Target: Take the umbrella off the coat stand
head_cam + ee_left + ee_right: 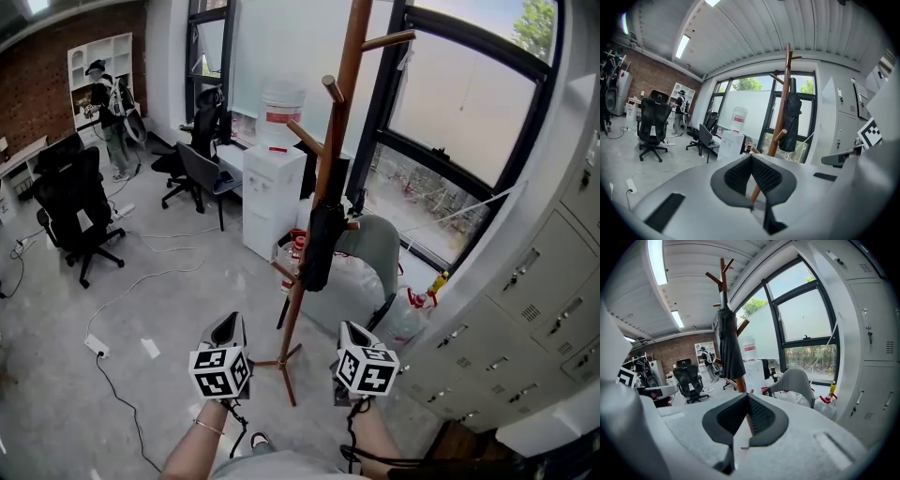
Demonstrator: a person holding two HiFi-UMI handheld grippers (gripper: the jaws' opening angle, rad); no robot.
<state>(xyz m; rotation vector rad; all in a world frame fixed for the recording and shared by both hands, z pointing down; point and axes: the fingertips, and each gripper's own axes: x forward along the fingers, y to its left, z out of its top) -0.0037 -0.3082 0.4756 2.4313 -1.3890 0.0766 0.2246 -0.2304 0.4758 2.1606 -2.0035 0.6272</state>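
1. Only the head view shows the coat stand's [340, 112] feet on the floor. It also shows both tools low in front of the stand, the left gripper [228, 325] and the right gripper [350, 328], each apart from the pole.
2. The folded black umbrella [322, 246] hangs against the stand's pole, about halfway up in the head view.
3. The left gripper view puts the umbrella at the pole's right side, below a peg. The right gripper view shows it covering the pole.
4. Left gripper: jaws pressed together, nothing pinched, touching nothing.
5. Right gripper: jaws pressed together, empty, touching nothing.
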